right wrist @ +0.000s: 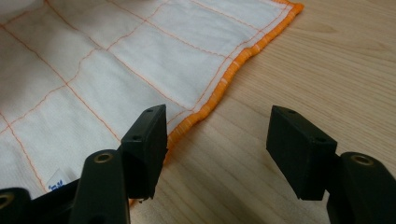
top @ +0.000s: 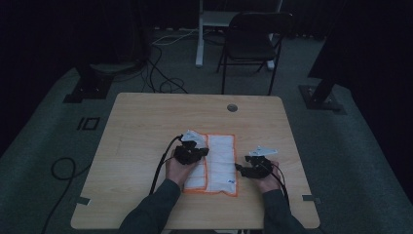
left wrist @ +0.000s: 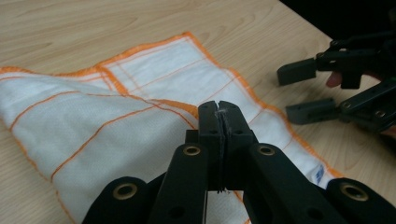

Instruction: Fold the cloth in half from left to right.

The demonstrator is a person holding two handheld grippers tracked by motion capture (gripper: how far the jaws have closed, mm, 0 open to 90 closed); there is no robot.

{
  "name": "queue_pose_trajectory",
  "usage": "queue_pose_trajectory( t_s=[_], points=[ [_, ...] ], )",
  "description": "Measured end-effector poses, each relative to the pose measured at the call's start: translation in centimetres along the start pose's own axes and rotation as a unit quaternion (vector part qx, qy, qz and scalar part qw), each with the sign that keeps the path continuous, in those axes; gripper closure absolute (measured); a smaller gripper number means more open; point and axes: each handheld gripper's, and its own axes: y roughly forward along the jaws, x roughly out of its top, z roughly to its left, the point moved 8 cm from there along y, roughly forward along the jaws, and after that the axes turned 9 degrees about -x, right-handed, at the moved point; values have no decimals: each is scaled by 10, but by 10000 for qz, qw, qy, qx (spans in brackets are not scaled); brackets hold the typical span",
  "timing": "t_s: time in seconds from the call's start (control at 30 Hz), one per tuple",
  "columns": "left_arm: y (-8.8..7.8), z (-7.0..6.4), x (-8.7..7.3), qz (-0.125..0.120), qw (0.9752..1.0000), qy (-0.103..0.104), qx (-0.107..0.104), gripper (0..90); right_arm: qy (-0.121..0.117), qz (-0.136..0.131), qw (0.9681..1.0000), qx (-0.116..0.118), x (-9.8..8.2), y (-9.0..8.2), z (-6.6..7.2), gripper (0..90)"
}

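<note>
A white cloth (top: 216,163) with orange edging and thin orange grid lines lies on the near middle of a light wooden table (top: 146,126), partly folded: one flap is doubled over along the cloth's left side, so an orange hem runs down its middle in the high view.

The left gripper (top: 191,152) sits over the left part of the cloth, held by the person's left hand (top: 178,170), whose sleeve comes in from the bottom edge. In the left gripper view its two black jaws are pressed together, and a few white threads show in the seam between them at the tip (left wrist: 219,116); it seems to pinch a thin bit of the cloth there, though the fabric in the grip is too slight to see clearly. Behind the jaws the folded flap rises a little off the table.

The right gripper (top: 257,165) rests just off the cloth's right edge, held by the right hand (top: 268,181). In the right gripper view its jaws stand wide apart with bare table between them; the left-hand jaw in that picture hangs over the orange hem, the other over the wood, and nothing is held. A small blue-printed label (right wrist: 58,179) sits at the cloth's corner near that jaw.

A black chair (top: 253,41) stands beyond the table's far edge.
</note>
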Motion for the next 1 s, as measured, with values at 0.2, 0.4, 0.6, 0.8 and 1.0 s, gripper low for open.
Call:
queue_pose_trajectory(
  t_s=[0.2, 0.4, 0.6, 0.8, 1.0],
  points=[
    [7, -6, 3, 59, 10000, 51, -55, 897, 5, 12, 10000, -1, 0, 0, 1, 381],
    [14, -13, 6, 82, 9998, 146, -124, 897, -7, 13, 10000, -16, -1, 1, 0, 381],
    [22, -21, 11, 95, 9995, 209, -221, 897, 4, -11, 10000, -20, -1, 0, -1, 386],
    [29, -32, 20, 57, 9990, 284, -344, 897, -19, -10, 10000, -17, -1, 0, 0, 387],
    [33, -39, 31, -34, 9986, 291, -434, 897, -6, -10, 10000, -7, -1, 0, 1, 386]
  ],
)
